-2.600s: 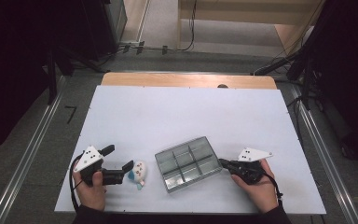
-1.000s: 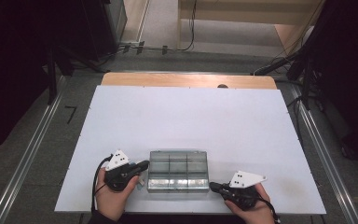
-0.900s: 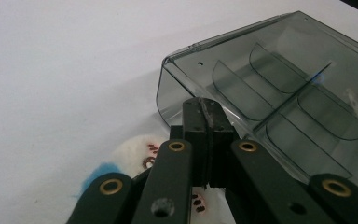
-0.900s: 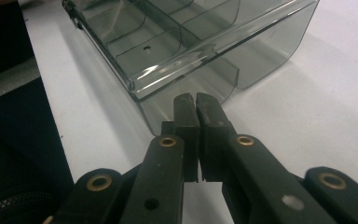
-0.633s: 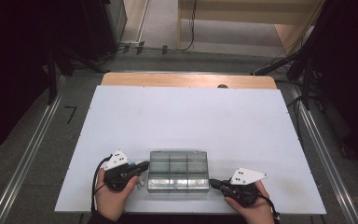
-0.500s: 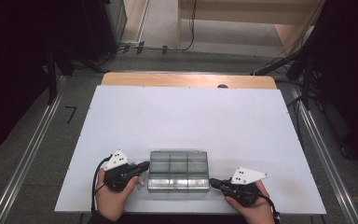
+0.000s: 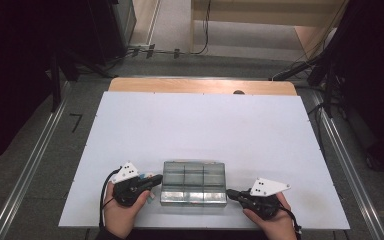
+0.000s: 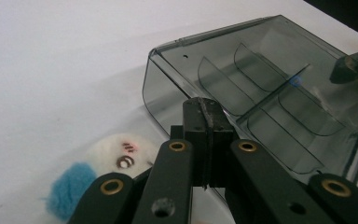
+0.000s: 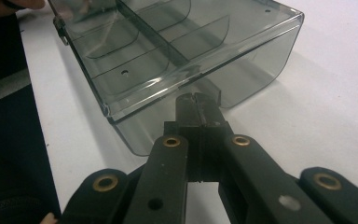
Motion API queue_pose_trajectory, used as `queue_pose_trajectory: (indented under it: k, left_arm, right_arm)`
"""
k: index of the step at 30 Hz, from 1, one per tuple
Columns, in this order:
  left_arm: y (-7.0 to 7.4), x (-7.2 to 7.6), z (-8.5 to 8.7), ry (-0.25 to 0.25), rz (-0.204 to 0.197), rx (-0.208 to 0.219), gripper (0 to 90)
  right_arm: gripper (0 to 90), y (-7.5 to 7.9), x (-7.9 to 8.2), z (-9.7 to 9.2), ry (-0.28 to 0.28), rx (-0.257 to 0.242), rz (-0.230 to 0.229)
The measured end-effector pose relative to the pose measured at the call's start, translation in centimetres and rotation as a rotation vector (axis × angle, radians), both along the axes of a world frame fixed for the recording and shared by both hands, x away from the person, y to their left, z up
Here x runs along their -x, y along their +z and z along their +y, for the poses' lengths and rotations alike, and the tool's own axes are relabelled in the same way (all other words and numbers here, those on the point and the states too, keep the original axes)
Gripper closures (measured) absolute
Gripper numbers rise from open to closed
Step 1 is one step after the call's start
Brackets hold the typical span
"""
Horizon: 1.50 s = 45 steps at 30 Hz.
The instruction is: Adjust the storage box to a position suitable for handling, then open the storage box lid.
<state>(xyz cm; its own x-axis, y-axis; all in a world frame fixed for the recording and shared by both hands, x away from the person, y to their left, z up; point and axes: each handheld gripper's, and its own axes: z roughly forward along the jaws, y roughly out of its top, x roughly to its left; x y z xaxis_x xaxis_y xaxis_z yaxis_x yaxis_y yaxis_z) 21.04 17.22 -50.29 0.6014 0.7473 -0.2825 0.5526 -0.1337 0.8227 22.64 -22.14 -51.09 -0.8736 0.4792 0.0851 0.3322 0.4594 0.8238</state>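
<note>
a white table top (image 7: 205, 130) with a wooden strip along its far edge stands on a grey floor, with metal rails running along both sides, cables on the floor beyond it, and dark surroundings. near the front edge of the table lies a clear, smoke-tinted compartment box (image 7: 194, 182), split by dividers into small cells, set square to the table.

the left gripper (image 7: 152, 181), held in the person's left hand (image 7: 122, 212), has its jaws pressed together with nothing between them; their tips sit right at the box's left end wall. just beside that gripper lies a small white-and-blue plush toy (image 8: 100, 170), on the table and outside the box.

the right gripper (image 7: 231, 193), in the right hand (image 7: 275, 225), is likewise clenched on nothing, its tips against the lower right corner of the box.
</note>
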Motion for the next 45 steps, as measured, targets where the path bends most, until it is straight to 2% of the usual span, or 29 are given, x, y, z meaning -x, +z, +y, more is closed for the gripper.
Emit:
queue_pose_trajectory:
  k: [14, 18, 26, 37, 41, 45]
  left_arm:
    - [0.0, 0.6, 0.1, -0.022, 0.014, -0.005, 89.3]
    - [0.0, 0.9, 0.1, -0.042, 0.025, -0.021, 89.3]
    - [-0.1, 1.5, 0.2, -0.075, 0.045, -0.036, 89.2]
    - [-0.2, 1.9, 0.5, -0.102, 0.049, -0.018, 89.3]
    - [0.0, 2.0, 0.5, -0.114, 0.038, 0.011, 89.4]
    - [0.0, 2.1, 0.5, -0.111, 0.033, 0.011, 89.4]
  right_arm:
    - [88.1, 0.2, -0.1, -0.1, 0.004, 0.000, -0.009]
    - [88.2, 0.2, 0.0, 0.0, 0.006, 0.020, -0.015]
    - [88.2, 0.3, 0.1, 0.0, 0.007, 0.014, -0.016]
    - [88.2, 0.4, 0.2, -0.1, 0.007, 0.010, -0.012]
    - [88.2, 0.6, 0.2, -0.2, 0.019, -0.032, -0.015]
    - [88.2, 0.7, 0.3, -0.2, 0.019, -0.031, -0.021]
